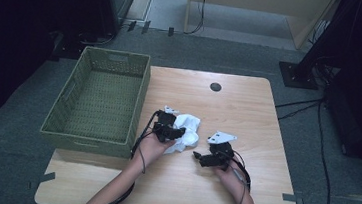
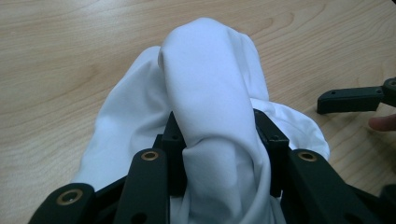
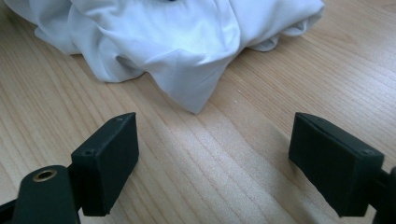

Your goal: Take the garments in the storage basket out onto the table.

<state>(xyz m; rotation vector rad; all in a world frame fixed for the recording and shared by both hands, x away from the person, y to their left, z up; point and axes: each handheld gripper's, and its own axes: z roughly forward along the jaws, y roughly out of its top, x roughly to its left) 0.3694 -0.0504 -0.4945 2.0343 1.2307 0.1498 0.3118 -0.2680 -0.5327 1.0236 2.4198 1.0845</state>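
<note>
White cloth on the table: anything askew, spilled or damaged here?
Nothing damaged or spilled. The white cloth lies crumpled beside the green basket, a fold pinched in the left gripper; the right gripper is open.

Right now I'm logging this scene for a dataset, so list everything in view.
white cloth: one, white, crumpled mid-table, a fold pinched in the left tool.
basket: one, green woven, at the table's left edge, nothing in it.
table: one, light wood, with a dark round hole near its far edge.
cables: several, black, on the grey floor at right.
left tool: one, black, closed on the cloth.
right tool: one, black, open over bare wood, just short of the cloth.
</note>
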